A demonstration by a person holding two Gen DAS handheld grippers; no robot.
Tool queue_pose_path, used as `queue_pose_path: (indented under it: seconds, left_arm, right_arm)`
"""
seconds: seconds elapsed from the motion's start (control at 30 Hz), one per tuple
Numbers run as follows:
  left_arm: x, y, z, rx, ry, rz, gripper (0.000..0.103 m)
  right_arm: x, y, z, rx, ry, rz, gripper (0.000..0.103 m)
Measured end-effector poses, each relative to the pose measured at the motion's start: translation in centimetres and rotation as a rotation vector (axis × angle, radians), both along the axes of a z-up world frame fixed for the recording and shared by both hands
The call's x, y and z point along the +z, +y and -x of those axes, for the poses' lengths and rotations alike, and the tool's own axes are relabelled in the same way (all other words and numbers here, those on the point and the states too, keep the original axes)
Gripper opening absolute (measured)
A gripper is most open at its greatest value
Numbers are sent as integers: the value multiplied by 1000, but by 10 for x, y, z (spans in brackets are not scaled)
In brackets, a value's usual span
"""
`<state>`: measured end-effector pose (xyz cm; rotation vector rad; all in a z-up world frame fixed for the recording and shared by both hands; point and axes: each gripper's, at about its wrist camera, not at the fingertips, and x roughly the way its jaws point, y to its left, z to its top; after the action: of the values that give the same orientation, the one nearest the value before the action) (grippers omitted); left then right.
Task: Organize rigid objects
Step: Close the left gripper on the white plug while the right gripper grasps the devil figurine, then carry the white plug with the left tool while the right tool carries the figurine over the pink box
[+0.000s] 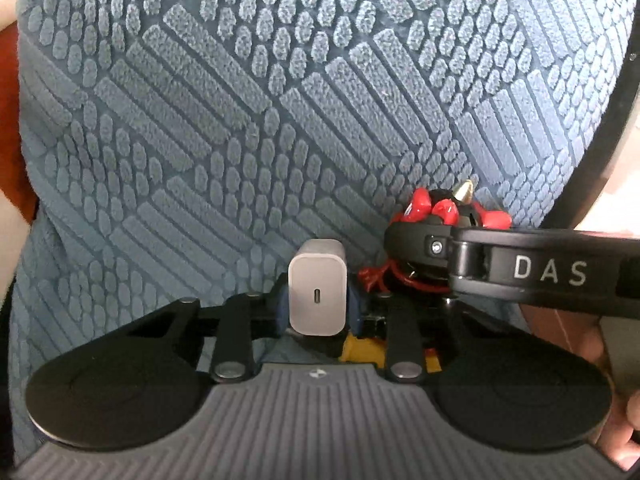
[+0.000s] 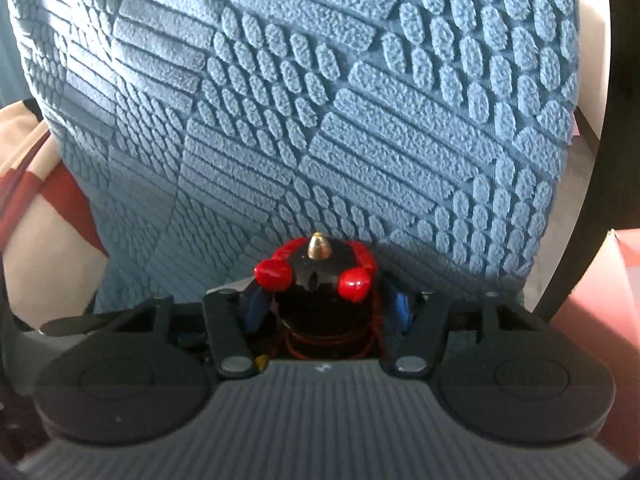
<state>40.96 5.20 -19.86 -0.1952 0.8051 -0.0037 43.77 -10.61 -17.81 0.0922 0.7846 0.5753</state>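
Observation:
My left gripper (image 1: 318, 306) is shut on a white USB charger block (image 1: 318, 286), its port facing the camera, held just above the blue textured mat (image 1: 240, 100). My right gripper (image 2: 326, 308) is shut on a black spinning top with red knobs and a brass tip (image 2: 320, 276), also over the mat (image 2: 320, 100). In the left wrist view the right gripper's black arm marked DAS reaches in from the right, with the top (image 1: 440, 212) beside the charger.
The blue mat fills most of both views. A black curved rim (image 1: 616, 112) bounds it on the right. Red-brown surface shows at the left edge (image 1: 8, 120) and at the right (image 2: 592, 280).

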Motion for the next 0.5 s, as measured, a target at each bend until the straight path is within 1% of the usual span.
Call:
queue_pose_path:
  seconds: [0.13,0.3,0.4,0.5]
  left_arm:
    - [12,4,9,25,7,18,32]
    - [24,19,31,93,13,89,32]
    - [31,24,48,111,15,128,32]
    - [40,26,69,127,8,148,31]
  right_arm:
    - [5,0,19,7,-11,9,62]
    - [15,-9,48,-18,-26,21,62]
    - [22,-15,66,-32,-36,41,62]
    - [28,-21,89,-34,-68,67,62]
